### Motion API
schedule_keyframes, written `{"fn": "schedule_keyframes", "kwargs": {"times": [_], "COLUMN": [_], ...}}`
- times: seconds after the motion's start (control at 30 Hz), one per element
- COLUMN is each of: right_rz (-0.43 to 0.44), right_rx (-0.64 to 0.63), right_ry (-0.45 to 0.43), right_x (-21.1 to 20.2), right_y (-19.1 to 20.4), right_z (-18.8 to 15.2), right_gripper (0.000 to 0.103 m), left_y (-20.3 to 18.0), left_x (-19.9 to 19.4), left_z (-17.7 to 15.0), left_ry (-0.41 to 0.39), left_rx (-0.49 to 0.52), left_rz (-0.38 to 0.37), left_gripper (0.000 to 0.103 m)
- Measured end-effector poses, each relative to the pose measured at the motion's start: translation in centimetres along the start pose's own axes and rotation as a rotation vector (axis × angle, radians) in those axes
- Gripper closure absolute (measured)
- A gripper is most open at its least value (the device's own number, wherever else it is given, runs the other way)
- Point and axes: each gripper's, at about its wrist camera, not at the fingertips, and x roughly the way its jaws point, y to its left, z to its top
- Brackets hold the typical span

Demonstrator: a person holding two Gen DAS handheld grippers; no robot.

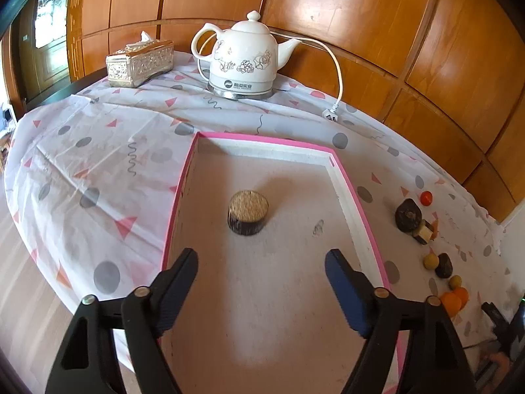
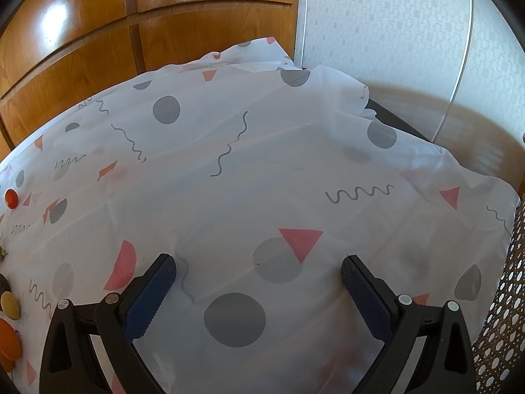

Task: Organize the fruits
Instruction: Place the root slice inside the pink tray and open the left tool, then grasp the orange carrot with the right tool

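The bench is covered by a white cloth printed with grey dots, pink triangles and squiggles, and it is backed by glossy wooden panels. A patterned white wall is seen past the bench's far right corner. Along the far edge a white kettle with a flower print is set on its base, its white cord lying unplugged on the cloth, and a gold tissue box stands near the far left corner.

A pink-rimmed tray is laid in the middle of the bench. One round, dark-sided fruit slice lies alone inside it, apart from the walls. The other fruits are strung along the bench's right side, outside the tray: a small red one, dark ones, yellowish ones and orange ones.

The left tool is released above the tray, nothing between its jaws. The right tool is likewise spread wide over bare cloth, gripping nothing.
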Motion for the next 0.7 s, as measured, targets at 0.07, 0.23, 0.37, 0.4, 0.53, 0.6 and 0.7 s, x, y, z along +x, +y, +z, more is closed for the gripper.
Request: {"fn": "schedule_keyframes", "kwargs": {"times": [0.07,0.23,0.37,0.4,0.53,0.6,0.7], "right_rz": [0.004,0.06,0.175,0.207,0.383,0.465,0.546], "right_rx": [-0.01,-0.063,-0.13,-0.152,-0.304,-0.398,-0.531], "right_ry": [0.005,0.021,0.011,0.004,-0.014,-0.019,-0.019], "right_x": [-0.2,-1.0,-2.5,-2.9,-5.1,-6.0,-7.0], "right_y": [0.3,1.8,4.3,5.0,9.1,11.5,15.0], "right_z": [0.1,0.2,0.4,0.5,0.6,0.6,0.4], "right_gripper": [0.008,0.029,0.044,0.047,0.058,0.064,0.065], "left_y": [0.1,0.6,0.7,0.7,0.7,0.9,1.4], "left_x": [-0.2,-0.4,-0.8,-0.8,-0.8,-0.7,-0.7], "left_z": [-0.4,-1.2,-1.7,-1.7,-2.0,-2.1,-2.2], "left_ry": [0.007,0.023,0.016,0.014,0.01,0.016,0.021], "left_rx": [-0.009,-0.033,-0.03,-0.029,-0.025,-0.032,-0.049], "left_rz": [-0.002,0.0,0.006,0.007,0.02,0.022,0.023], "left_gripper": [0.021,0.02,0.02,0.02,0.02,0.02,0.019]}}
